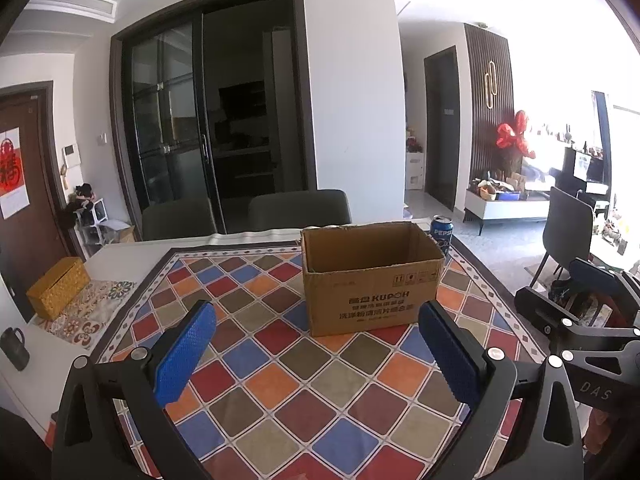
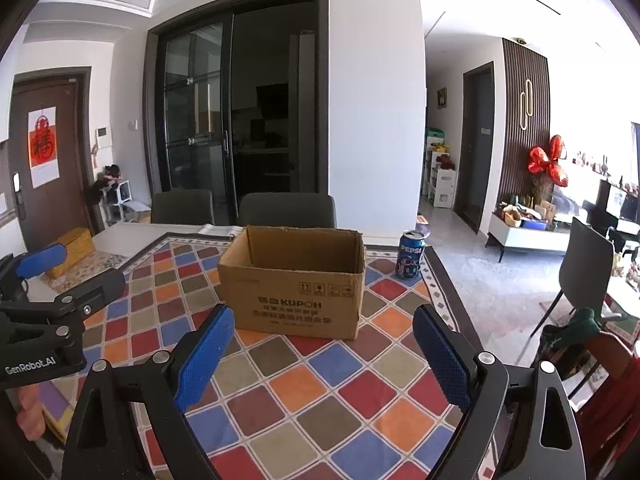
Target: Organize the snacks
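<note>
An open brown cardboard box (image 1: 372,280) stands upright on the chequered tablecloth (image 1: 280,360); its inside bottom is hidden. It also shows in the right wrist view (image 2: 294,284). A blue Pepsi can (image 1: 441,236) stands upright behind the box's right corner, apart from it in the right wrist view (image 2: 411,255). My left gripper (image 1: 316,354) is open and empty, short of the box's front. My right gripper (image 2: 324,354) is open and empty, also short of the box. Each gripper shows at the edge of the other's view.
A yellow woven box (image 1: 58,287) sits at the table's left on a patterned mat. A dark mug (image 1: 14,348) stands at the left edge. Two dark chairs (image 1: 298,208) stand behind the table, another chair (image 2: 586,268) to the right.
</note>
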`<action>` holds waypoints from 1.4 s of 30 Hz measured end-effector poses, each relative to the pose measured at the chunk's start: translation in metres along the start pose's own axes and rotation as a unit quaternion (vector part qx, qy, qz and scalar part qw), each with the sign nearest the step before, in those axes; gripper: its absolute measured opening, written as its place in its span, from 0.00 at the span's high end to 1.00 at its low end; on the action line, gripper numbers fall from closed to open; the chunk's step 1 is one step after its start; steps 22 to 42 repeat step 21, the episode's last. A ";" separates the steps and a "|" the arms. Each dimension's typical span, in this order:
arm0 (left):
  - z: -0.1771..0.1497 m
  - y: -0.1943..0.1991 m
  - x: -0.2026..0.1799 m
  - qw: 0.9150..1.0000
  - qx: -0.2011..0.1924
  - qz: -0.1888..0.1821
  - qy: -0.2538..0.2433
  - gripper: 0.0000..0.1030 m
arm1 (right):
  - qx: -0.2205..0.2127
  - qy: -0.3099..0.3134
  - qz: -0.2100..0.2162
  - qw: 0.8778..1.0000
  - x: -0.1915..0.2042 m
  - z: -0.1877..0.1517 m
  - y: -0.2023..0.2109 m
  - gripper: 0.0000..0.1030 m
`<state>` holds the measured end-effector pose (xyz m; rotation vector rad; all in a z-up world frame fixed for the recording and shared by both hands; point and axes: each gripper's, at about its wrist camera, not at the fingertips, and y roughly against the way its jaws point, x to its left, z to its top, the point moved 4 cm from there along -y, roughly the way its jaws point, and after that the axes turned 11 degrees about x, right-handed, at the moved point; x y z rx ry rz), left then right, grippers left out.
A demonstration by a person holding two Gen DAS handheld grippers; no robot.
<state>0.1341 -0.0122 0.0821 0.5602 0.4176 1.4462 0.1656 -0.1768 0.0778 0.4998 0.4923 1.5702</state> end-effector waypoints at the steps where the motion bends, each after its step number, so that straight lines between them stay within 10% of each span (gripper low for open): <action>1: -0.001 0.001 0.000 1.000 0.000 -0.001 0.000 0.00 | -0.001 -0.001 0.000 1.000 0.000 -0.001 0.000 0.11; 42: -0.002 0.004 0.000 1.000 -0.003 -0.002 0.002 0.00 | -0.002 0.003 -0.003 1.000 0.003 0.001 0.004 0.11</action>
